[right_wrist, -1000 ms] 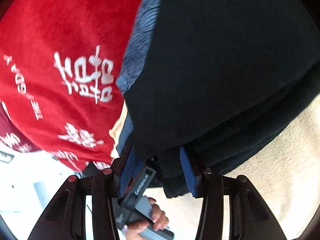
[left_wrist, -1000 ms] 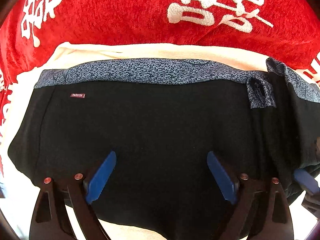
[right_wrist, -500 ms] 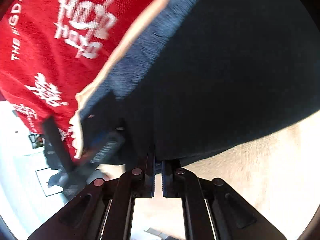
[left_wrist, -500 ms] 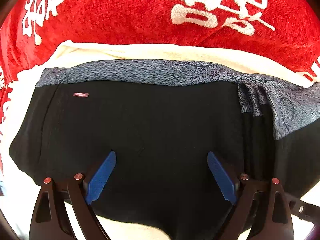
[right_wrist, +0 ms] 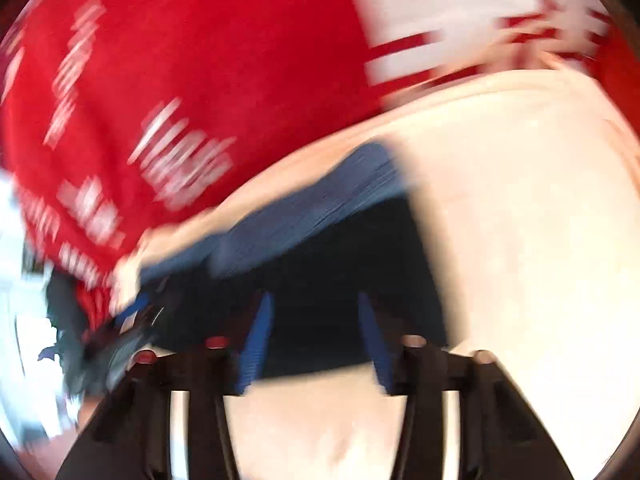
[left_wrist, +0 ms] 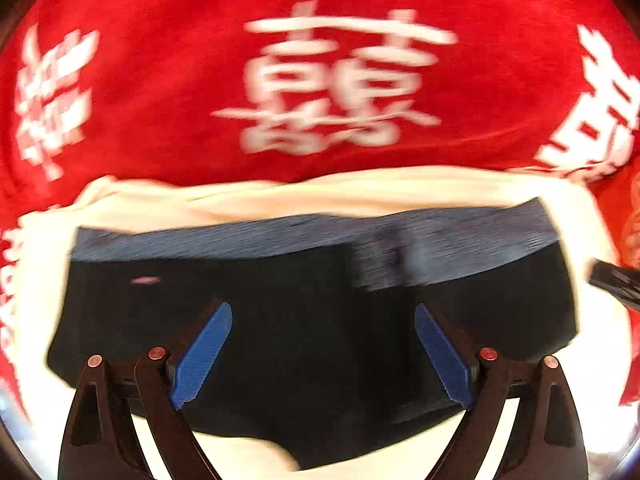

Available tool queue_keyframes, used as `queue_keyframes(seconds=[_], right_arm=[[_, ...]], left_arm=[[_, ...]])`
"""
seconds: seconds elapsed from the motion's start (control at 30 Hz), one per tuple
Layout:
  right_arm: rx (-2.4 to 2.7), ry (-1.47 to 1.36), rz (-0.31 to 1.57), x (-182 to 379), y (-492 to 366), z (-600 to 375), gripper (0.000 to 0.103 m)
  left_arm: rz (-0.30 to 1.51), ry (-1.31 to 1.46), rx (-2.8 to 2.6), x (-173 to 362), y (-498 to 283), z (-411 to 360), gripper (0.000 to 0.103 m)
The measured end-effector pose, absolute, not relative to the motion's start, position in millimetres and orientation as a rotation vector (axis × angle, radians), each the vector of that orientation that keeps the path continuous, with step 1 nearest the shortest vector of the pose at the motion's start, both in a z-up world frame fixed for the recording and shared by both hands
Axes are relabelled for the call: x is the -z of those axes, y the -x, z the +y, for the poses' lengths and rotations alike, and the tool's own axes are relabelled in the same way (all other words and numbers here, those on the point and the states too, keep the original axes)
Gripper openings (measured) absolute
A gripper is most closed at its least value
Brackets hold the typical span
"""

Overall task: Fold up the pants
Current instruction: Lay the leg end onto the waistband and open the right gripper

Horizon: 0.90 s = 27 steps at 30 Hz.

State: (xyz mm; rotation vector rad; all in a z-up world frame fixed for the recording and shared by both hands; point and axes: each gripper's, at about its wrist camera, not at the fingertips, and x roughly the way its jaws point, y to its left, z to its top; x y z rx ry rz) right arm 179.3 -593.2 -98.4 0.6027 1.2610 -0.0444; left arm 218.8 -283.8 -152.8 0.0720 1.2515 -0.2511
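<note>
The black pants (left_wrist: 304,320) with a grey-blue patterned waistband (left_wrist: 440,236) lie folded into a flat block on a cream cloth (left_wrist: 320,196). My left gripper (left_wrist: 322,354) is open, its blue pads spread wide just above the near part of the pants, holding nothing. In the blurred right wrist view the pants (right_wrist: 344,264) lie ahead with the waistband (right_wrist: 304,208) on the far side. My right gripper (right_wrist: 316,340) is open over the pants' near edge and empty.
A red blanket with white characters (left_wrist: 328,80) covers the surface behind and around the cream cloth; it also fills the upper left of the right wrist view (right_wrist: 180,80). The other gripper's dark body (left_wrist: 614,280) shows at the right edge.
The right gripper, shut on the pants' edge half a second ago, has opened and pulled back. The right flap now lies folded flat. Both cameras have drawn back and blur with motion.
</note>
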Motion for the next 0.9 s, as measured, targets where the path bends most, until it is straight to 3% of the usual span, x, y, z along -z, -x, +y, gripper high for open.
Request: queue_keyframes(seconds=[0.2, 0.33, 0.37, 0.43, 0.63, 0.67, 0.7, 0.73, 0.77, 0.9], right_arm=[[-0.050, -0.540, 1.307, 124.1, -237.0, -612.4, 0.014], [-0.082, -0.398, 1.399, 155.8, -255.6, -584.7, 0.014], [-0.081, -0.396, 1.379, 155.5, -253.4, -583.9, 0.014], [-0.084, -0.373, 1.378, 149.8, -249.7, -578.4, 0.015], [-0.167, -0.280, 1.378, 111.2, -223.6, -536.3, 0.017], [-0.177, -0.267, 1.381, 109.2, -219.5, -530.2, 0.031], [-0.179, -0.243, 1.389, 112.2, -215.2, -517.1, 0.059], [-0.174, -0.230, 1.393, 119.2, -216.5, -505.3, 0.072], [-0.176, -0.220, 1.406, 128.2, -214.0, -495.1, 0.079], [-0.289, -0.190, 1.445, 145.1, -201.4, -440.7, 0.078]], left_arm=[[1.247, -0.022, 0.293, 165.4, -230.5, -347.8, 0.094], [1.374, -0.077, 0.143, 218.4, -230.9, -342.4, 0.094], [1.409, -0.025, 0.131, 229.0, -228.4, -332.0, 0.099], [1.409, 0.069, 0.108, 226.7, -222.4, -311.8, 0.099], [1.405, -0.020, 0.012, 199.8, -203.3, -282.0, 0.099], [1.404, -0.011, -0.009, 194.8, -200.1, -274.1, 0.099], [1.404, -0.005, -0.040, 189.2, -195.5, -264.3, 0.099], [1.407, -0.003, -0.068, 184.9, -191.1, -255.9, 0.099], [1.409, -0.003, -0.092, 181.1, -186.0, -248.2, 0.099], [1.411, -0.025, -0.165, 171.8, -159.3, -218.4, 0.099]])
